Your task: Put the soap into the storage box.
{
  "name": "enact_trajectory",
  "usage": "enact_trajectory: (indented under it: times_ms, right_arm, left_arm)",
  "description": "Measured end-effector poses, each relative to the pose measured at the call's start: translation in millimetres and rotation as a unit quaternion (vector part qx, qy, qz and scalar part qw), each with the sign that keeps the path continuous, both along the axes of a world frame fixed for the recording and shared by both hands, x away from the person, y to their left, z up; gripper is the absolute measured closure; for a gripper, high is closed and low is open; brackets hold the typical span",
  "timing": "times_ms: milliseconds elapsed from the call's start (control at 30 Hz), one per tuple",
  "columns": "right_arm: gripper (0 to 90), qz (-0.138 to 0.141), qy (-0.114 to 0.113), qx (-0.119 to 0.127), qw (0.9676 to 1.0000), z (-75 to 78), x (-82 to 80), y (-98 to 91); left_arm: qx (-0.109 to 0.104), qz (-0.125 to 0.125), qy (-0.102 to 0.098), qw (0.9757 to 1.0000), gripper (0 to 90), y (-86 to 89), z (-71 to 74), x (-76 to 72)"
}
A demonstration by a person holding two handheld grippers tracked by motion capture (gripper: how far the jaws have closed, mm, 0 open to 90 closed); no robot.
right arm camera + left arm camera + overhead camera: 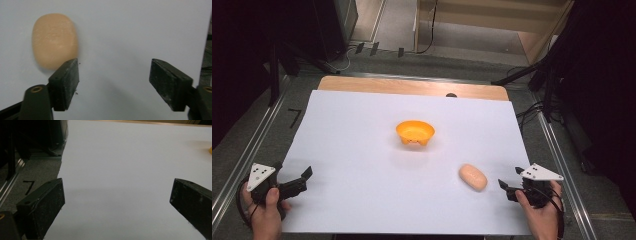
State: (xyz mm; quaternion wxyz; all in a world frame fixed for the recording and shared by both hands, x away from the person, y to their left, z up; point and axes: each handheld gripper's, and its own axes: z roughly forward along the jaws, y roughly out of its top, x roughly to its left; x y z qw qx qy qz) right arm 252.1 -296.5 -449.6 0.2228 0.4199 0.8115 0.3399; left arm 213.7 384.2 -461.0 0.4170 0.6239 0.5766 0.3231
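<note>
Right gripper lower right of high view, jaws apart, holding nothing. Bread roll just left of it on white sheet; shift left to straddle roll, then close gently. Left gripper lower left, spread wide, empty. Orange bowl centre.

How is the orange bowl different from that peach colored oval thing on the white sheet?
The orange bowl is bright orange, while the oval thing is pale peach. The bowl is hollow and open at the top, on small feet; the oval thing is a solid, rounded lump lying flat. The bowl sits near the middle of the white sheet, while the oval thing lies close to the right tongs. Both rest on the sheet, untouched.
</note>
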Motion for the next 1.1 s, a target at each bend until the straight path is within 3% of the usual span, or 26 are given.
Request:
enact_trajectory:
  times_ms: [100, 133, 267, 300, 400, 633, 767, 1100]
  right_arm:
    - [21.2, 0.015, 0.011, -0.021, 0.9996, 2.0, 2.3, 4.8]
    - [19.1, 0.021, 0.031, -0.03, 0.9989, 3.0, 8.1, 9.6]
    - [18.6, 0.034, 0.055, -0.032, 0.9974, 3.6, 14.3, 14.2]
    - [18.7, 0.047, 0.068, -0.037, 0.9959, 4.0, 18.5, 18.7]
    - [18.6, 0.055, 0.076, -0.044, 0.9946, 4.9, 21.2, 22.3]
    - [16.2, 0.086, 0.116, -0.061, 0.9877, 9.5, 30.6, 38.8]
    - [13.7, 0.101, 0.13, -0.063, 0.9842, 9.2, 36.7, 47.9]
    - [13.7, 0.108, 0.153, -0.081, 0.9789, 6.5, 46.2, 68.1]
  left_arm:
    - [0.001, 0.001, 0.0, 1.0, 0.5, -0.1, 0.0, 0.0]
    - [0.001, 0.001, -0.001, 1.0, 0.5, -0.2, -0.1, -0.1]
    - [0.0, 0.001, -0.002, 1.0, 0.5, -0.1, -0.1, -0.4]
    - [0.0, 0.001, -0.002, 1.0, 0.5, -0.1, -0.1, -0.4]
    - [0.001, 0.001, -0.001, 1.0, 0.5, -0.1, 0.0, -0.2]
    - [0.001, 0.001, -0.001, 1.0, 0.5, -0.3, 0.0, -0.3]
    - [0.001, 0.0, 0.0, 1.0, 0.5, -0.3, 0.0, -0.2]
    - [0.003, -0.001, 0.0, 1.0, 0.5, -0.4, 0.0, 0.0]
